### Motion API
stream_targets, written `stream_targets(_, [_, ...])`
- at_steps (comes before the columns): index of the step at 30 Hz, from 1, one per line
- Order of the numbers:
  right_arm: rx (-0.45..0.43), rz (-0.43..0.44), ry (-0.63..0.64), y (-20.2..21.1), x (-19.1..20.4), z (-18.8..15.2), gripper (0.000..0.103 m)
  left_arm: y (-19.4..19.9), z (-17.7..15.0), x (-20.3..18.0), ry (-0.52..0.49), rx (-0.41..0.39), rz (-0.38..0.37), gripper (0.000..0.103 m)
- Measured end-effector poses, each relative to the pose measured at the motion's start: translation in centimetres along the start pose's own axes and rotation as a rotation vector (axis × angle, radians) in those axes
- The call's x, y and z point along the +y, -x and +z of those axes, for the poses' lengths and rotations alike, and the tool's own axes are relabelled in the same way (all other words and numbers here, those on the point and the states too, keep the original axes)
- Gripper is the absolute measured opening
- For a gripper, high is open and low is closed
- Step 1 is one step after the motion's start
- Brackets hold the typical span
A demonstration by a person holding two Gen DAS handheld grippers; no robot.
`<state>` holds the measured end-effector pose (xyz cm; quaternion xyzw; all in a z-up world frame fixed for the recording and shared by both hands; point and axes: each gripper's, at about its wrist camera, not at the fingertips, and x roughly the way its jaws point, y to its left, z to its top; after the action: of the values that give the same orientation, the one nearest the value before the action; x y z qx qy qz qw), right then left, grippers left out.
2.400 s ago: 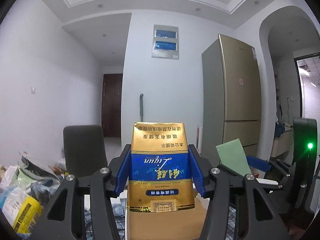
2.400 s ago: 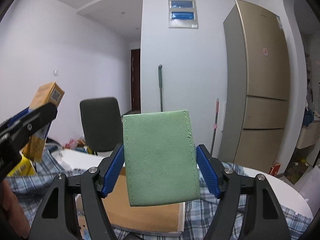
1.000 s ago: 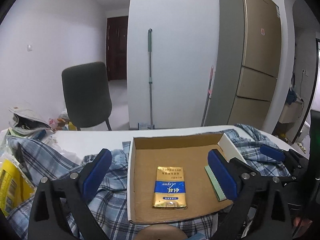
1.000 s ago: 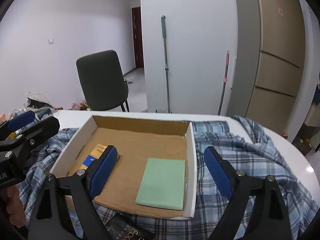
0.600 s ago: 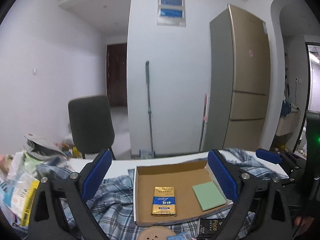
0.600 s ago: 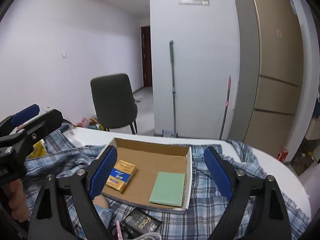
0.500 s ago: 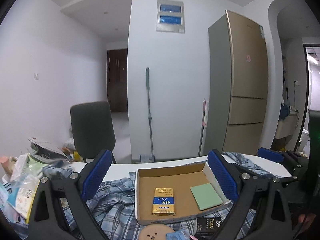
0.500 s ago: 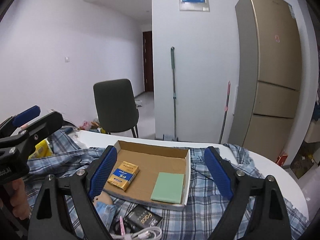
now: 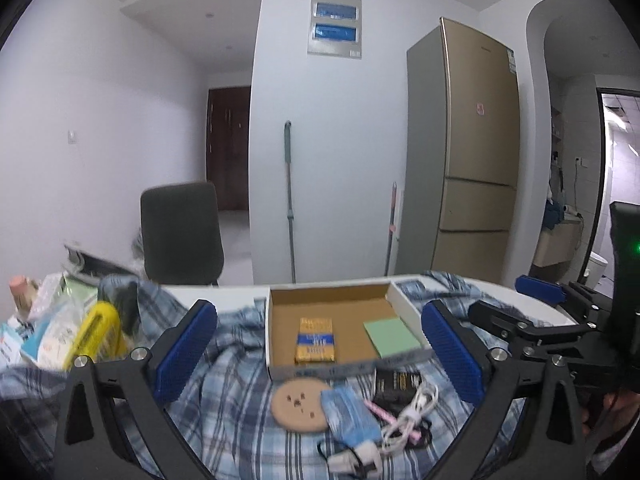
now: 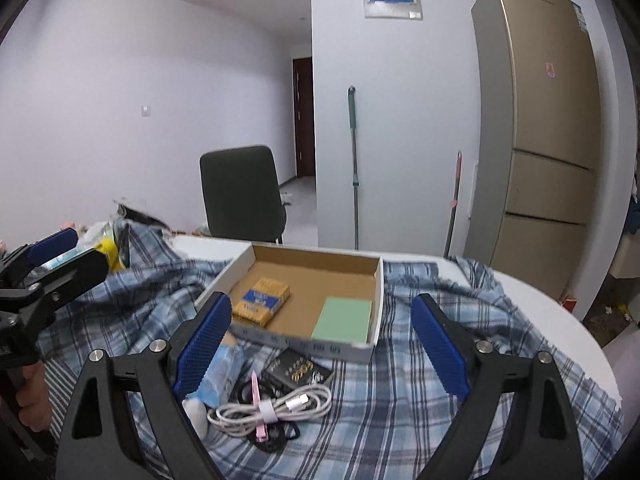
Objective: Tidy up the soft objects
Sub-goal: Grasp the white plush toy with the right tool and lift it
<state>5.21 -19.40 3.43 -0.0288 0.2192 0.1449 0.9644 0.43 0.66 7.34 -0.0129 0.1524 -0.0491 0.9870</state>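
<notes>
I hold a two-finger gripper in each hand above a table draped in a blue plaid cloth (image 10: 460,360). My left gripper (image 9: 320,344) has its blue-padded jaws spread wide with nothing between them. My right gripper (image 10: 320,344) is just as wide and also empty. Ahead of both, in the middle of the table, lies a shallow open cardboard box (image 10: 378,300) with white outer walls. Inside it, flat on the brown floor, a gold and blue packet (image 10: 262,300) rests at the left and a pale green soft pad (image 10: 345,318) rests at the right, close to the right wall; the two are apart. On the cloth just in front of the box, nearer to me, sits a small cluster: a round tan disc (image 9: 298,404), a crumpled blue face mask (image 9: 348,412), a small black box with gold lettering (image 10: 298,372), a coiled white cable (image 10: 276,404) and a pink clip (image 10: 258,412). At the far left of the table is a blurred heap of bags and packets, one of them yellow (image 9: 94,336). Beyond the table stand a dark chair (image 10: 240,192), a mop handle (image 10: 354,168) leaning on a white wall, and a tall gold refrigerator (image 10: 540,128) at the right.
</notes>
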Motion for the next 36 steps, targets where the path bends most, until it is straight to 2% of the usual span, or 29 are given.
stream_targets(7, [0.126, 0.026, 0.003, -2.4, 0.5, -2.4, 0.091, -0.4, -2.7, 0.9, 0.021, 0.072, -0.009, 0.103])
stream_targets(11, [0.201, 0.078, -0.006, -3.2, 1.2, -3.3, 0.091, -1.2, -3.2, 1.8, 0.045, 0.118, -0.011, 0.103])
stream_targets(12, [0.221, 0.101, -0.003, -3.4, 1.5, -3.6, 0.089, -1.2, -3.3, 2.0, 0.048, 0.127, -0.012, 0.103])
stream_targets(13, [0.243, 0.128, 0.000, -3.7, 1.9, -3.7, 0.081, -1.1, -3.4, 2.0, 0.043, 0.139, -0.006, 0.103])
stream_targets(20, [0.340, 0.210, 0.055, -5.1, 5.2, -5.3, 0.062, 0.4, -5.1, 3.9, 0.039, 0.180, 0.006, 0.103])
stream_targets(24, [0.395, 0.279, 0.084, -5.6, 6.8, -6.5, 0.043, 1.0, -5.8, 4.6, 0.057, 0.154, 0.012, 0.103])
stream_targets(28, [0.410, 0.311, 0.130, -5.6, 8.3, -7.5, 0.035, 1.1, -6.0, 5.0, 0.059, 0.129, 0.014, 0.103])
stream_targets(35, [0.451, 0.333, 0.142, -6.4, 9.0, -8.5, 0.033, 0.8, -6.4, 5.4, 0.066, 0.141, 0.008, 0.103])
stream_targets(36, [0.459, 0.331, 0.142, -6.6, 9.0, -8.6, 0.029, 0.8, -6.4, 5.4, 0.066, 0.140, 0.006, 0.103])
